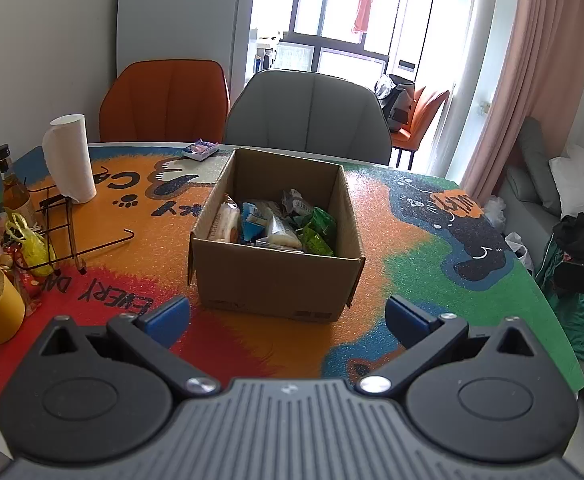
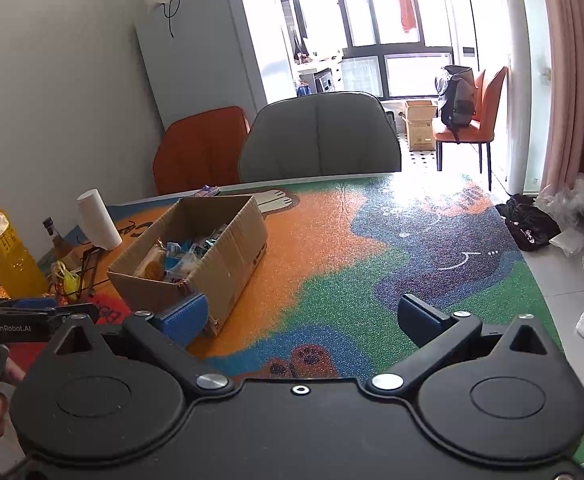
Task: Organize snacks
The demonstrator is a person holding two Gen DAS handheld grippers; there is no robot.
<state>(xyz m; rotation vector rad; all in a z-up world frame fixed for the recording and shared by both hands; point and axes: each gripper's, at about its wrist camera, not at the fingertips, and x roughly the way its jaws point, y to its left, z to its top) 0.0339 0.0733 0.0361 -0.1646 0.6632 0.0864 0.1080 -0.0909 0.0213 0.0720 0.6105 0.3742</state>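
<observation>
We note a brown cardboard box, flaps open, mid-worktop, packed with wrapped snacks in white, blue, green, left claw spread wide and empty before it, right claw likewise agape beside it.

Blown-out window backlight, fisheye-warped edges

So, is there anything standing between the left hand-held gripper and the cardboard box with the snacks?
Nothing visible. The left hand-held gripper is open and faces the cardboard box directly, with only bare table mat between them. The snacks lie inside the open-topped box.
</observation>
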